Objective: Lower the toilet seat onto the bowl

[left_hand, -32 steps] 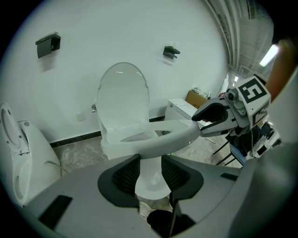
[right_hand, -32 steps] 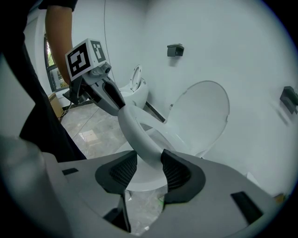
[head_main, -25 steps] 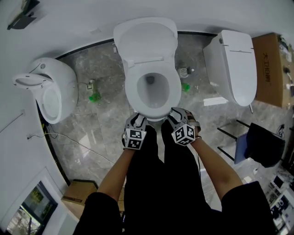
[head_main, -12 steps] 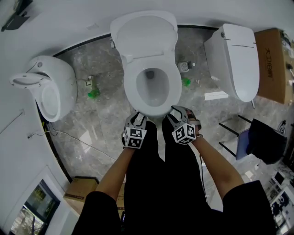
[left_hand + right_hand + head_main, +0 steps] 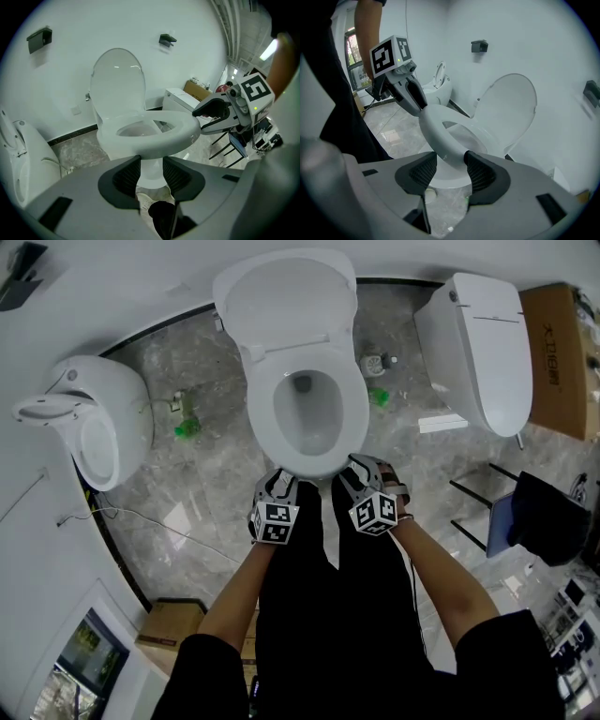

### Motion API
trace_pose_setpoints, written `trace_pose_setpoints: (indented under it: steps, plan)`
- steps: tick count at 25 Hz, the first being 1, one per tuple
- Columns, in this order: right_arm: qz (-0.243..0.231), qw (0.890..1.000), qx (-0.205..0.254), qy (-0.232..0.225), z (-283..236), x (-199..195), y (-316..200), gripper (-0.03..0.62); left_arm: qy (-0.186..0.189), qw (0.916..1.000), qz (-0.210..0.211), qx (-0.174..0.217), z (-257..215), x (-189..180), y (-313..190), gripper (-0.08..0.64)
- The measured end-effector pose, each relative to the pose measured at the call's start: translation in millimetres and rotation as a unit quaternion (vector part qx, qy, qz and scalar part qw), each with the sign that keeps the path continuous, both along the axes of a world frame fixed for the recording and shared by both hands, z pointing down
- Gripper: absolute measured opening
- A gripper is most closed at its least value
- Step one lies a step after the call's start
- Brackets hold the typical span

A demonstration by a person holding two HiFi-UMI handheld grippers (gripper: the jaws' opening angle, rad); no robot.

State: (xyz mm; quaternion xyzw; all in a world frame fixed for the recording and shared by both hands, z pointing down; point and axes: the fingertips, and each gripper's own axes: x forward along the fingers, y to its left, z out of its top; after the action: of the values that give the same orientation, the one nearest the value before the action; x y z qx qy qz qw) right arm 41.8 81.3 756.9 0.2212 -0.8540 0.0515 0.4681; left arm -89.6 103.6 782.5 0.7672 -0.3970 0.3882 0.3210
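lying near level, glossy white toilet seat [image 5: 260,423] runs lengthwise toward the wall [image 5: 122,287]; left gripper [image 5: 278,482] wide; right gripper [image 5: 361,468] jaws just opening round its rim [image 5: 438,140].

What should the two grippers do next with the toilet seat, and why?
Probably draw both back. The toilet seat looks flat on the bowl already. The fingers of the right gripper have just been opening around the seat's front rim, and the left gripper looks open too.

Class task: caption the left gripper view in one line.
Left gripper, jaws apart, at the front of the toilet seat; lid upright behind.
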Motion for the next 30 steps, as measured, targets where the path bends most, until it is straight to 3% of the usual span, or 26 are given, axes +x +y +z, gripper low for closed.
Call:
trace_pose_setpoints:
  steps: [7, 16, 30]
  plan:
    - [0.007, 1.0, 0.011, 0.008, 17.5, 1.0, 9.1, 0.202, -0.005, 1.0, -0.002, -0.004, 17.5, 0.7, 9.1, 0.153]
    - [-0.001, 0.999, -0.006, 0.053, 47.6, 2.3, 29.4, 0.21, -0.02, 0.9994, 0.018, -0.023, 47.1, 1.2, 29.7, 0.155]
    - [-0.01, 0.998, -0.027, 0.052, 97.7, 9.9, 51.5, 0.222, -0.027, 0.9969, 0.047, -0.056, 93.9, 6.9, 49.5, 0.153]
